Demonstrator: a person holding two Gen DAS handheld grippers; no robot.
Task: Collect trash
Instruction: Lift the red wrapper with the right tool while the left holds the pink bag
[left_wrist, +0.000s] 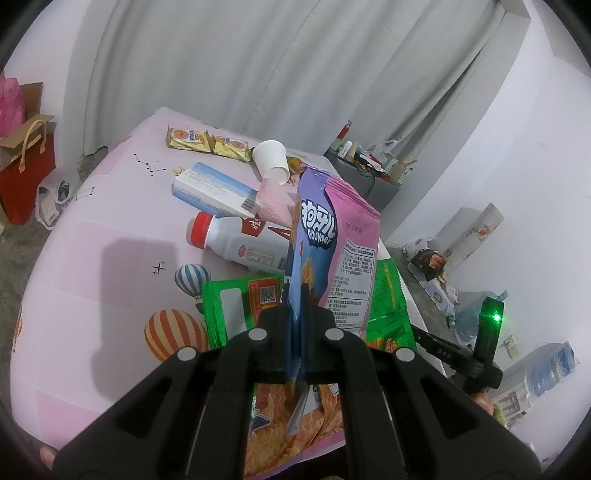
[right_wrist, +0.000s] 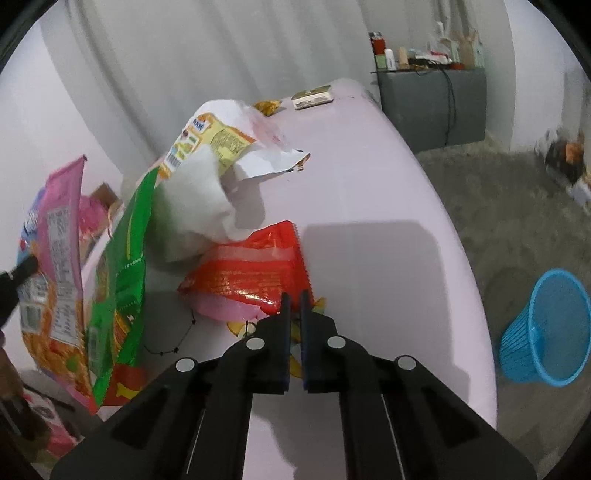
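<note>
The left gripper (left_wrist: 295, 325) clamps the pink snack bag (left_wrist: 332, 243) upright for carrying, while the right gripper's (right_wrist: 294, 306) fingers have closed at the red wrapper's (right_wrist: 255, 273) edge to lift it off the tabletop (right_wrist: 388, 258).

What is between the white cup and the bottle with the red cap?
In the left wrist view, a blue-and-white box lies between the white cup and the bottle.

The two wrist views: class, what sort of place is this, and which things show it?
Probably a lived-in room at home: floor-length grey curtains, a bed-like surface under a pink printed sheet, and a blue wastebasket on the floor.
</note>
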